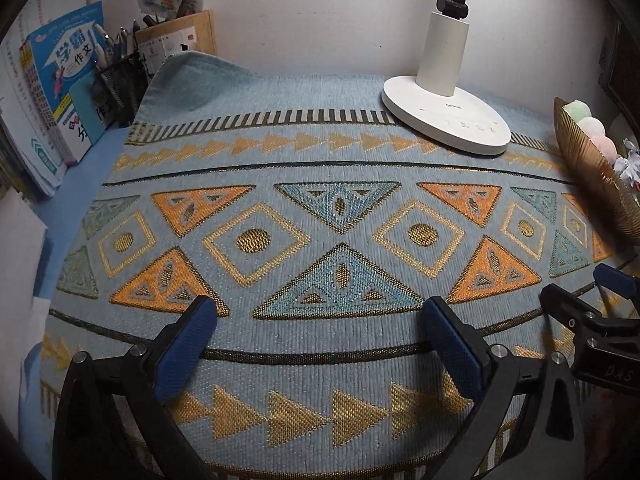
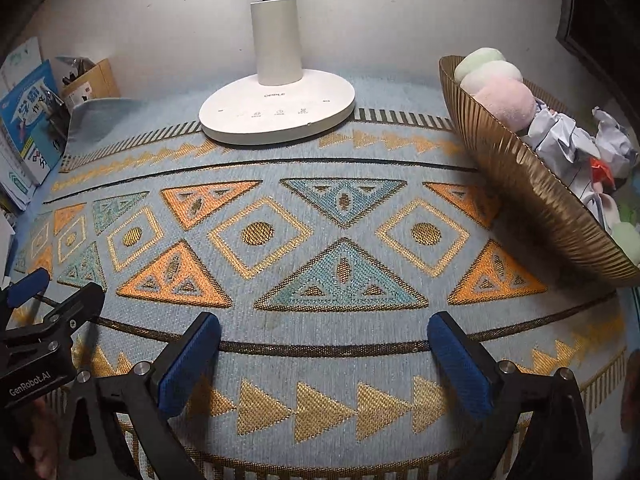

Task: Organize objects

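A pale plastered wall is seen behind a desk covered by a woven blue mat with orange and gold triangles and diamonds [image 1: 340, 240]; at the back a white desk lamp with a round flat base [image 2: 278, 114] is planted on it. To the right a ribbed golden bowl [image 2: 532, 196] is tilted on the mat's edge, and in it soft pastel plush balls in green, cream and pink [image 2: 506, 100] and crumpled white paper wads [image 2: 560, 140] are already gathered. Far left, upright blue-covered schoolbooks [image 1: 66, 76] and a black mesh pen holder [image 1: 120, 84] are lined against the wall.

The left gripper [image 1: 320, 344] is held low over the mat, its blue-padded fingers spread wide with nothing between them; the right gripper [image 2: 324, 354] is likewise wide apart and empty, and the two are seen side by side, near each other.

No loose item is visible on the open mat, so the sorting appears either complete or not begun; which cannot be told. If another piece is to be taken, the bowl should be approached from its low near rim; the plush is best pinched lightly, since it will squash; the tilted bowl could be knocked further over, so contact with its rim is to be avoided.
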`<move>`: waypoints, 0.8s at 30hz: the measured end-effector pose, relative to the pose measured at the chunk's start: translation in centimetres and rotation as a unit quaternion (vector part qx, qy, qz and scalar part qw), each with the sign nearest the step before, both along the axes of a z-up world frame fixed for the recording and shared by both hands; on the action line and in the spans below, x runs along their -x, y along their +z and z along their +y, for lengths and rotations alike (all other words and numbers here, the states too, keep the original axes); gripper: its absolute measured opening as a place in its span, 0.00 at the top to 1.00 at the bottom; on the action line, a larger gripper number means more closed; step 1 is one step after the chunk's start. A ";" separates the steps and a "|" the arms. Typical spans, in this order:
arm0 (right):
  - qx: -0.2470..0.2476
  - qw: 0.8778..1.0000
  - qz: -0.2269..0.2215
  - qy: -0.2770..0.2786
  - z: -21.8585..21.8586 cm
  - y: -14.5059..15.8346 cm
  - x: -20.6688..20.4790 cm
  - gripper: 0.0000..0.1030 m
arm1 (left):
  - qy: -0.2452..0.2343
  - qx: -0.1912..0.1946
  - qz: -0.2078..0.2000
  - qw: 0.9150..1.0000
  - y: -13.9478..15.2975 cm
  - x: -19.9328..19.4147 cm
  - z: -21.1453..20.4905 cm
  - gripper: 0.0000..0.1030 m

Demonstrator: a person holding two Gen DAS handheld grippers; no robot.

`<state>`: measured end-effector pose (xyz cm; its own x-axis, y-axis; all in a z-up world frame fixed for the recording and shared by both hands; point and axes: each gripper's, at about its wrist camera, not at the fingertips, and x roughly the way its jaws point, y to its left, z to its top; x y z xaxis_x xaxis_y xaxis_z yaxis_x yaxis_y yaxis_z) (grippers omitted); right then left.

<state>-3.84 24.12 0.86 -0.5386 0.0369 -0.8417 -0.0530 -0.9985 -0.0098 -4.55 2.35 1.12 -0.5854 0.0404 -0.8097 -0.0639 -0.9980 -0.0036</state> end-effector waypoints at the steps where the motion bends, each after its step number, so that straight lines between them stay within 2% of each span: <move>1: 0.000 1.000 0.000 0.002 0.0 0.0 0.0 0.00 | 0.001 0.001 0.000 1.000 0.0 0.0 0.0 0.00; 14: 0.012 1.000 0.013 0.008 -0.4 0.3 -0.8 0.01 | 0.004 -0.005 0.001 1.000 0.0 -0.5 -0.1 0.01; 15: 0.016 0.999 0.026 0.018 -0.6 0.6 -1.1 0.09 | -0.007 -0.011 0.003 1.000 0.1 -0.9 0.4 0.01; 16: 0.013 0.999 0.038 0.035 -1.2 1.0 -1.4 0.12 | -0.024 -0.007 0.003 1.000 0.0 -1.2 1.2 0.03; 17: 0.000 0.998 0.042 0.047 -2.0 1.1 -1.7 0.15 | -0.017 0.016 0.009 1.000 0.1 -1.4 1.8 0.01; 18: -0.016 0.998 0.046 0.048 -2.4 1.1 -1.9 0.24 | -0.015 0.025 0.012 0.999 0.2 -1.4 2.0 0.01; 20: -0.018 0.999 0.038 0.035 -2.2 1.0 -1.5 0.24 | -0.019 -0.004 0.000 1.000 0.1 -1.1 1.4 0.00; 22: 0.009 0.999 0.027 0.033 -1.5 0.8 -1.0 0.24 | -0.018 -0.003 0.002 1.000 0.3 -1.2 1.2 0.00; 24: 0.012 0.999 0.027 0.035 -1.4 0.9 -1.1 0.24 | -0.018 0.000 0.002 1.000 0.4 -1.2 1.2 0.00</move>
